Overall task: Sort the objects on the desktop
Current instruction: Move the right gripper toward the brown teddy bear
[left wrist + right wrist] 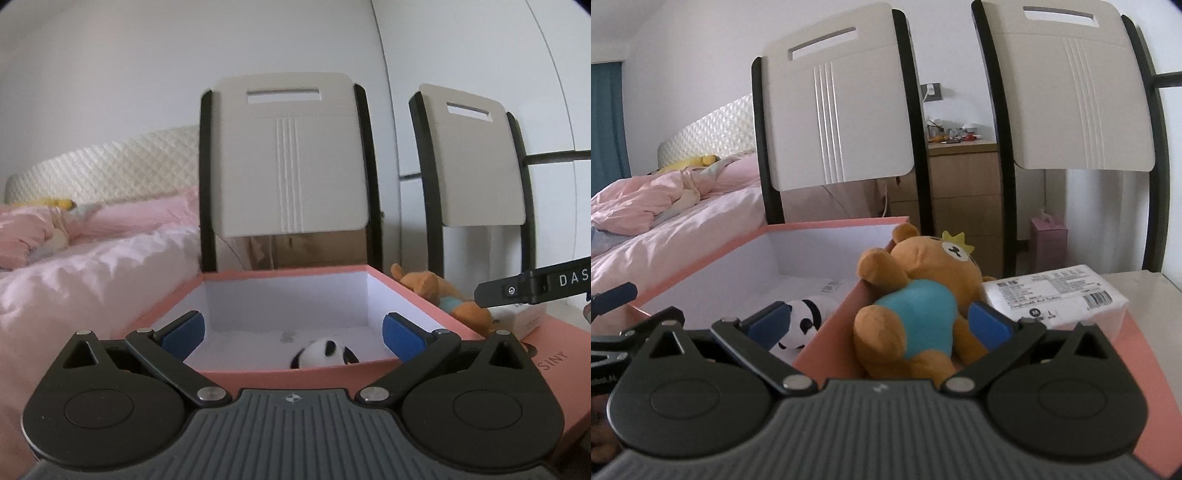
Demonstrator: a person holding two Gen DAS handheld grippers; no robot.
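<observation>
An open pink box (288, 374) with a white inside holds a small panda plush (323, 353). My left gripper (291, 334) is open and empty just above the box's near wall. In the right wrist view the box (827, 332) and the panda (801, 325) show at left. An orange bear plush (916, 306) in a blue shirt lies on its back on the pink lid (1145, 354), against the box's right wall. My right gripper (882, 325) is open around the bear's lower body. The bear (450, 299) and the right gripper's arm (535, 288) also show in the left wrist view.
A white wrapped packet (1056, 295) with a barcode lies on the lid right of the bear. Two white chairs (842, 110) stand behind the table. A bed with pink bedding (665, 229) is at left, a wooden dresser (964, 184) behind.
</observation>
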